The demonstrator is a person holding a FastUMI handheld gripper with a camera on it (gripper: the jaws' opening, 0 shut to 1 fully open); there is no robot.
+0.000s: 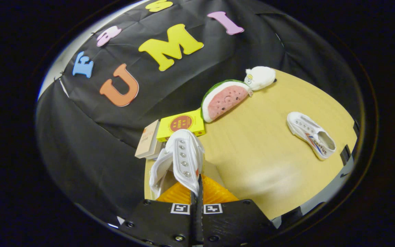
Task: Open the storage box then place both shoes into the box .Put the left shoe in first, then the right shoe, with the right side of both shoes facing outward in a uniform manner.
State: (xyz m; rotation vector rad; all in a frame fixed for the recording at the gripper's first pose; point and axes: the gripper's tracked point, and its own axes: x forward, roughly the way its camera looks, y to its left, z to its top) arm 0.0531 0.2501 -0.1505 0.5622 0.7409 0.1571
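Observation:
My gripper (pixel 197 192) is shut on a white canvas shoe (pixel 183 159), pinching the fabric of its upper beside the eyelets. The shoe hangs lifted over the table, toe pointing away from me, and its orange ribbed sole (pixel 214 193) shows just below the fingers. A second white shoe (pixel 310 134) with a red and blue stripe lies on its sole on the wooden table (pixel 259 154), far off to the right of the fingers. I see no storage box in this view.
Beyond the held shoe stand a yellow box (pixel 182 125) and a tan book-like box (pixel 147 139) at the table's back edge. A watermelon plush (pixel 223 99) and a white plush (pixel 261 77) lie further right along the black cloth wall.

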